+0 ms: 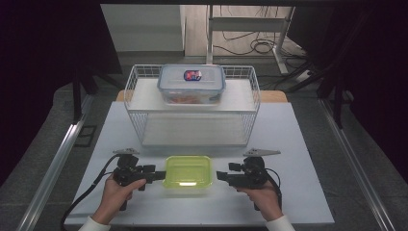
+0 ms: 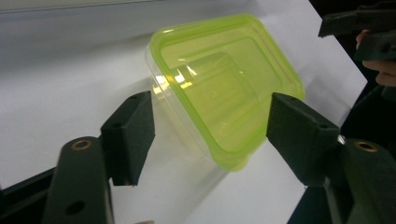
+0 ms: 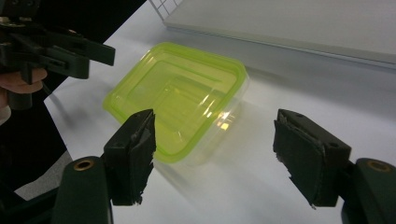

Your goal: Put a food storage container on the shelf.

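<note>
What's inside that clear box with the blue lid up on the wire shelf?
Through the clear box's wall something orange and reddish shows, too blurred to name. The lid, with a red and blue sticker, covers the rest. The box sits on the wire shelf.

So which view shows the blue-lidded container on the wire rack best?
The high view: the blue-lidded container sits whole on the wire rack's upper shelf. The right gripper view catches just the rack's corner and shelf edge; the left gripper view looks at the green-lidded box.

Left gripper (image 1: 156, 174) jaws wide apart, right gripper (image 1: 220, 176) jaws likewise, both pointing inward
</note>
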`<state>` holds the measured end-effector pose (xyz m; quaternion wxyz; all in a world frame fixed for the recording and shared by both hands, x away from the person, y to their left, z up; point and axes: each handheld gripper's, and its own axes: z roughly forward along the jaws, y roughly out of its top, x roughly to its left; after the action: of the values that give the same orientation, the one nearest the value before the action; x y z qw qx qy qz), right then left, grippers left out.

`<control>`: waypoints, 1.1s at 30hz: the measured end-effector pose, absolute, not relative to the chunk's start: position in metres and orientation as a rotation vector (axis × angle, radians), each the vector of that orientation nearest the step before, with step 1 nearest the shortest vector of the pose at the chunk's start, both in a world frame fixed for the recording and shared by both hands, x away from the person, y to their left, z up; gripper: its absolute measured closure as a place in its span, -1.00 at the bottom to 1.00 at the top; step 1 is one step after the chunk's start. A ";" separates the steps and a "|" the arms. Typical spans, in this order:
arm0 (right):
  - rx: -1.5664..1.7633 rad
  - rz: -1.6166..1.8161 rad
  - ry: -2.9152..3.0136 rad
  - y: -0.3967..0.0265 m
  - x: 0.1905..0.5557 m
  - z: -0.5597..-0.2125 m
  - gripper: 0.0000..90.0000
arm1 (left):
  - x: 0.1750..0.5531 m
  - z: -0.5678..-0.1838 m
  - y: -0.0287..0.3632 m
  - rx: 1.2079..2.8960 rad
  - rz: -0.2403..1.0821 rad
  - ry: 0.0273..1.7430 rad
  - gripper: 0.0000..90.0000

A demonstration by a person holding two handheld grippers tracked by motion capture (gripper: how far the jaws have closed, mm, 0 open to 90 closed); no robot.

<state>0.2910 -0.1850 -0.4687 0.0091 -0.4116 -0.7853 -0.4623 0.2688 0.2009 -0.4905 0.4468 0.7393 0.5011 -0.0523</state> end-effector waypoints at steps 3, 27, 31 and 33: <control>-1.278 -1.437 -2.453 -0.180 0.294 -0.471 -0.32 | 0.275 -0.495 0.200 1.813 -0.173 1.253 -0.24; -1.334 -1.339 -2.311 -0.151 0.318 -0.506 0.03 | 0.294 -0.519 0.189 1.796 -0.332 1.287 0.05; -1.335 -1.320 -2.310 -0.148 0.319 -0.510 0.10 | 0.295 -0.521 0.188 1.800 -0.342 1.282 0.13; -1.338 -1.313 -2.307 -0.146 0.319 -0.511 0.15 | 0.295 -0.522 0.188 1.800 -0.349 1.277 0.21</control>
<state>0.3192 -0.1464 -0.5115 0.0844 -0.4486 -0.7732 -0.4403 0.2948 0.1877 -0.5219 0.4383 0.7240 0.5139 -0.1404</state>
